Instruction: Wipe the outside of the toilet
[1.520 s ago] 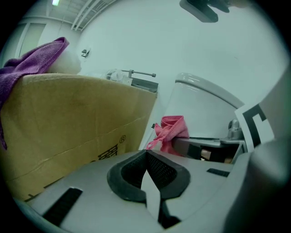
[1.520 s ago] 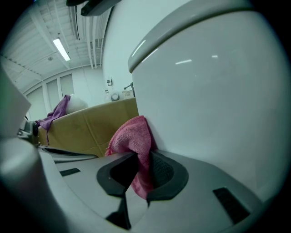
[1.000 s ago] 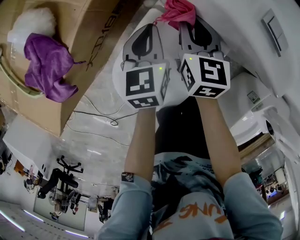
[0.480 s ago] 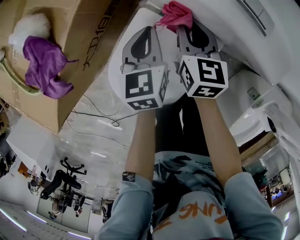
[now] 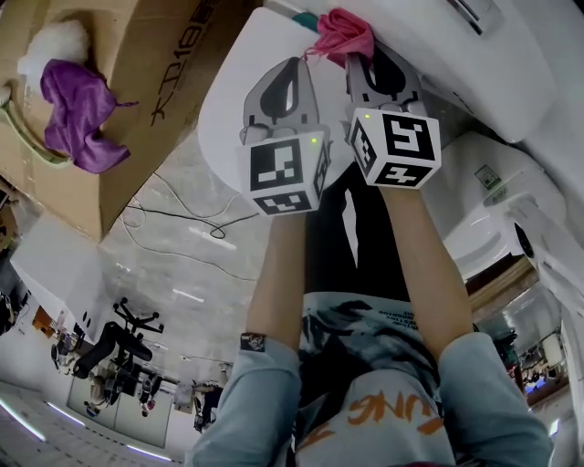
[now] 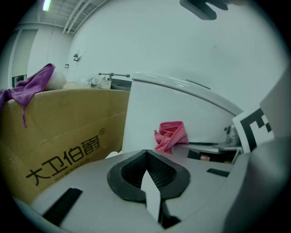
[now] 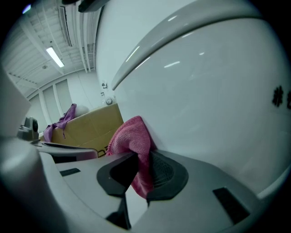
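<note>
- The toilet (image 5: 493, 73) is filling the top right of the head view. Its smooth white outer shell is curving close past the right gripper view, and the pink cloth (image 7: 134, 136) is lying against that shell.
- The right gripper (image 7: 141, 160) is pinching the cloth. A fold is hanging down between the pressed pads while the bunched top is touching the porcelain.
- Over the last second the flush plate (image 5: 474, 11) has been sliding from the right side of the head view towards its top edge, while the cloth has been keeping its place in front of the gripper. So the wipe seems to be travelling along the outside, with more shell probably left to cover.
- The left gripper (image 6: 145, 157) is riding just beside the right one, its jaws pressed together on nothing and taking no part in the wiping.
- Off to the left a cardboard box (image 5: 137, 82) is standing near the toilet, with a purple cloth (image 5: 78, 114) draped over its edge — spare, by the look of it.
</note>
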`<state>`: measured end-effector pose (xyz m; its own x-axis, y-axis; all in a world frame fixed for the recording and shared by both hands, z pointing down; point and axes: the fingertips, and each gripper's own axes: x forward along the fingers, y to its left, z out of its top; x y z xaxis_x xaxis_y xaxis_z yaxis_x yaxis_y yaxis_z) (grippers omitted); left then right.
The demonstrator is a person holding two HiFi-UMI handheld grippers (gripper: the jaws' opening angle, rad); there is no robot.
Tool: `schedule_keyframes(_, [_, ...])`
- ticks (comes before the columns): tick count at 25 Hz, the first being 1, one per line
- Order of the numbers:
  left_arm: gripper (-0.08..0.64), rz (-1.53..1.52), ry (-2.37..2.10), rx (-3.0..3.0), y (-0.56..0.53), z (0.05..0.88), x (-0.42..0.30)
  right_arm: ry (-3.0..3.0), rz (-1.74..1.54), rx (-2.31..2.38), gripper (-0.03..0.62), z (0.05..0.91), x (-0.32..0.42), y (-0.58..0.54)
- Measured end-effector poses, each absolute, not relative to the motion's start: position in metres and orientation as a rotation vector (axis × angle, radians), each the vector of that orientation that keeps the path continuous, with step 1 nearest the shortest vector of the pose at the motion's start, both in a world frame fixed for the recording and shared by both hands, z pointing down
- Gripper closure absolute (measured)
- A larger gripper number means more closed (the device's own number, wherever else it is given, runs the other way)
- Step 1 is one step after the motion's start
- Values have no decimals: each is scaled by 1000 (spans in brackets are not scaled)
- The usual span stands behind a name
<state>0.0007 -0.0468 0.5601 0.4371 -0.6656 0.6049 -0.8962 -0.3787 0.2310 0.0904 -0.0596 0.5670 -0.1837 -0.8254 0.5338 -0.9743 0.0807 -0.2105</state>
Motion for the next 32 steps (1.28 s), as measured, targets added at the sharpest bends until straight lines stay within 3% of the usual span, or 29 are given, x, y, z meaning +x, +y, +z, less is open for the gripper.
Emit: schedule_keyframes(32, [540,626,-1127,2245,8,568,81,-1933,796,1904,515,574,182,32])
